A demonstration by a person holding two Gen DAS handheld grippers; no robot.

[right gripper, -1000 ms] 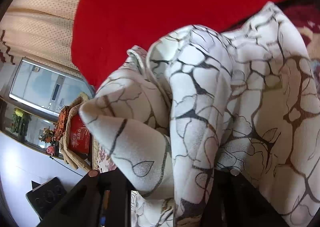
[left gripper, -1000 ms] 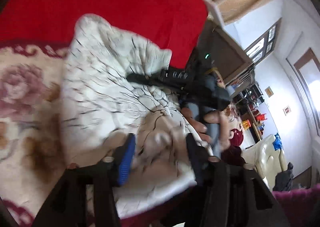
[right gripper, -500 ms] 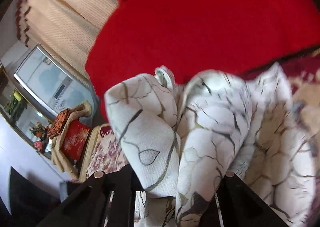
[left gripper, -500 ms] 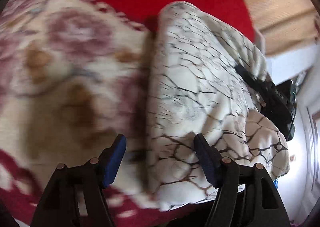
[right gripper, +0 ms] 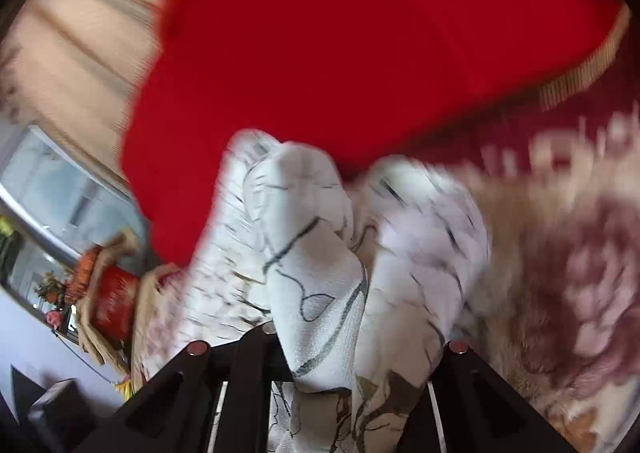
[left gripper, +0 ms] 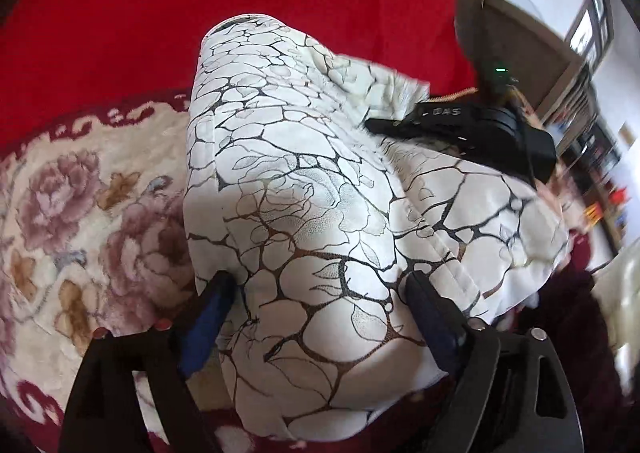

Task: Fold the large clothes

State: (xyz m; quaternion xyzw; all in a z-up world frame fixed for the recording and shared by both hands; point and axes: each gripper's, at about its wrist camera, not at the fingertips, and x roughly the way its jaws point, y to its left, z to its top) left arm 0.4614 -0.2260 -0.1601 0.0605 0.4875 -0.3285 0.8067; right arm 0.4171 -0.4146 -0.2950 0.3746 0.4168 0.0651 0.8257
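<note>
Your left gripper (left gripper: 320, 301) straddles a bunched white garment (left gripper: 304, 189) with a dark branching print, its fingers (left gripper: 208, 317) spread wide on either side of the fold rather than pinching it. The garment lies on a floral blanket (left gripper: 80, 213) beside a red cover (left gripper: 200, 13). Your right gripper (right gripper: 356, 365) has its fingers closed on a thick gathered edge of the same garment (right gripper: 320, 293), seen in a blurred view.

A floral blanket (left gripper: 80, 213) covers the lower left of the frame; the white garment (left gripper: 312, 205) and a red cloth (left gripper: 200, 13) lie on it.
</note>
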